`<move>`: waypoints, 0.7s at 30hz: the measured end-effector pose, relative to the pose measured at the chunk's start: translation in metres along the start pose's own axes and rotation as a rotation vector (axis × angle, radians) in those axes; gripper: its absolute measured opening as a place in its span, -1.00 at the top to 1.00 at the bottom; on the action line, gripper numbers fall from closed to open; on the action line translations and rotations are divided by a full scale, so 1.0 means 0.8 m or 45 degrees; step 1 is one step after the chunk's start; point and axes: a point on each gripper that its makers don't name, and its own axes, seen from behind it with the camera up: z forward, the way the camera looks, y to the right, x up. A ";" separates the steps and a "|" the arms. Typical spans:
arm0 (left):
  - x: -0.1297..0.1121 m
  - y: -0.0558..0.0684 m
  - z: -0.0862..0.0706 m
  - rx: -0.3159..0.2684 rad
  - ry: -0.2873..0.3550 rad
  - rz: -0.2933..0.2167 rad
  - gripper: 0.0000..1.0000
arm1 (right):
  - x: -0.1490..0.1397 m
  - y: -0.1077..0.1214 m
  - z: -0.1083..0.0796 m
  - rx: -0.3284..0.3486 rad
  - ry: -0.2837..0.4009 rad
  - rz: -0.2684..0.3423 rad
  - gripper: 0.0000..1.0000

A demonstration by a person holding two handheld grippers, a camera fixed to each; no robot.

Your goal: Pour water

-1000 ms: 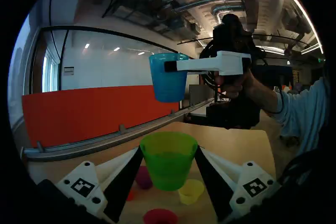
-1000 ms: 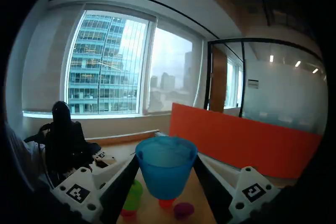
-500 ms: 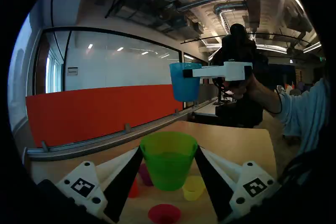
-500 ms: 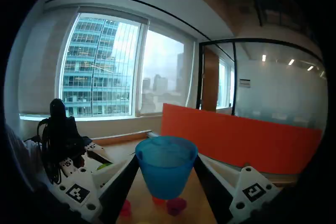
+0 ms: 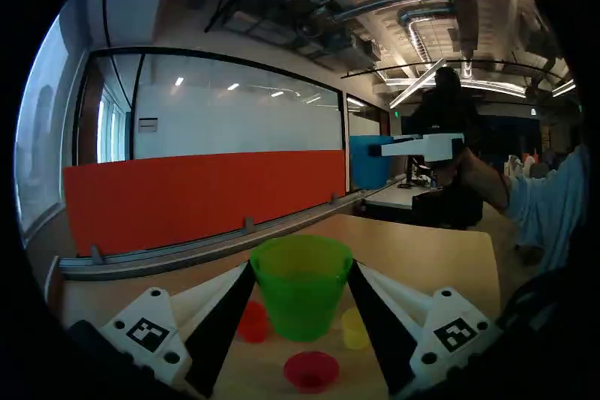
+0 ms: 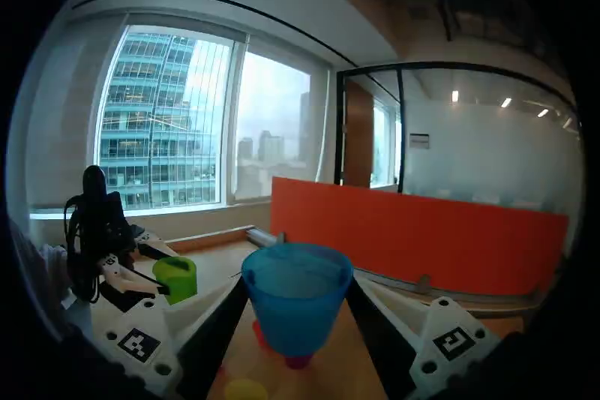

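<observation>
Jaws of the left gripper (image 5: 301, 271) clamp an upright green cup (image 5: 301, 306) over the worktop (image 5: 427, 250). Those of the right gripper (image 6: 296, 281) clamp a blue cup (image 6: 296, 317).

Bright green cup (image 5: 301, 287), blue cup (image 6: 297, 299), orange partition (image 5: 202, 193), red cup (image 5: 310, 370), yellow cup (image 5: 354, 327), tan table (image 5: 435, 257).
</observation>
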 end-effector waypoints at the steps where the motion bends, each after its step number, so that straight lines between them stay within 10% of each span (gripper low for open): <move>1: 0.000 -0.003 -0.002 0.007 -0.001 0.001 -0.73 | -0.002 0.002 -0.002 -0.003 0.000 0.002 -0.81; 21: -0.012 -0.042 -0.032 0.117 -0.028 -0.006 -0.73 | -0.031 0.010 -0.019 -0.012 -0.024 0.021 -0.82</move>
